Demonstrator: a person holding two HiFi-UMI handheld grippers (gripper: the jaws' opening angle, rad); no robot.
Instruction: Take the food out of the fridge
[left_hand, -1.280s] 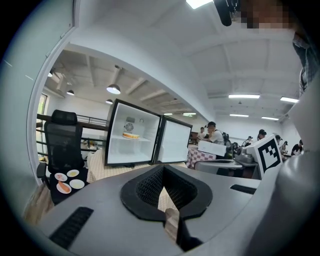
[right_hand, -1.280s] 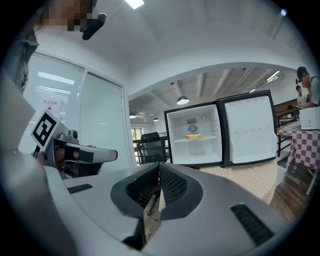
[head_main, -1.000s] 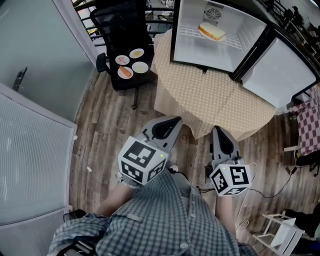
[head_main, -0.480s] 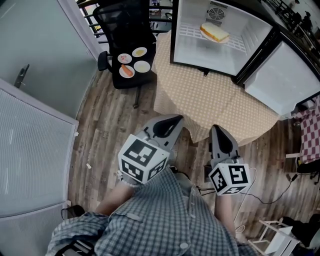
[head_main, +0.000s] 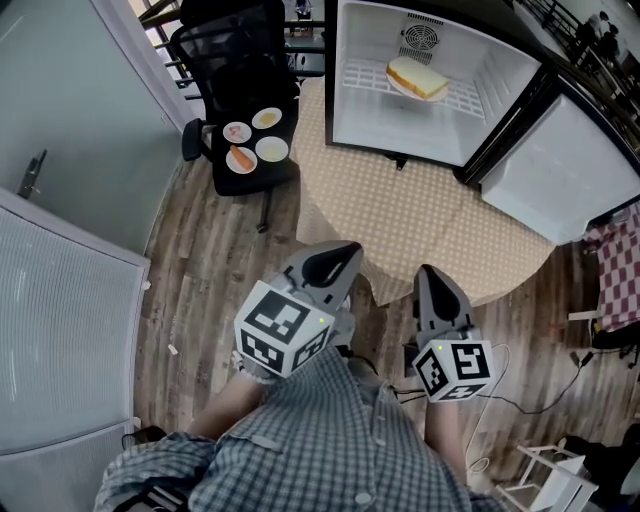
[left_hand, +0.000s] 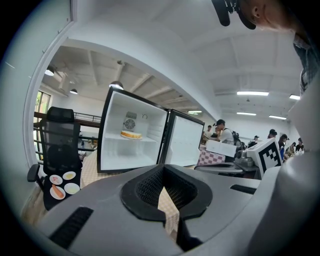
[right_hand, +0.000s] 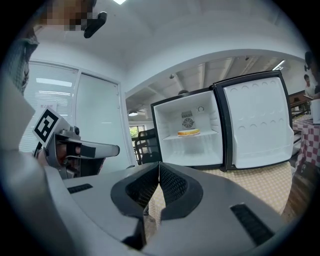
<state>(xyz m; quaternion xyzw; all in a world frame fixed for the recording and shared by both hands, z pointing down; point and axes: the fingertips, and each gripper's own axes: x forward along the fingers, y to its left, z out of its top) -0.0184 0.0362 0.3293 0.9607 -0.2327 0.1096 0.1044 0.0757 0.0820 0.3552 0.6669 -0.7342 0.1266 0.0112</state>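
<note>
Already fridge (head_main: 362, 118) open, so sandwich (head_main: 418, 78) on shelf reachable; left gripper (head_main: 334, 260), right gripper (head_main: 432, 282): jaws together, empty, well apart from it.

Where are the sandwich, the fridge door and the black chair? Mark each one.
sandwich (head_main: 418, 78), head view, on the middle of its top slice.
fridge door (head_main: 556, 165), head view, on its white inner panel.
black chair (head_main: 228, 48), head view, on its mesh backrest.

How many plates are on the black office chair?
4 small round white plates on the black office chair's seat: far left, far right, near left, near right. None looks hidden.
</note>
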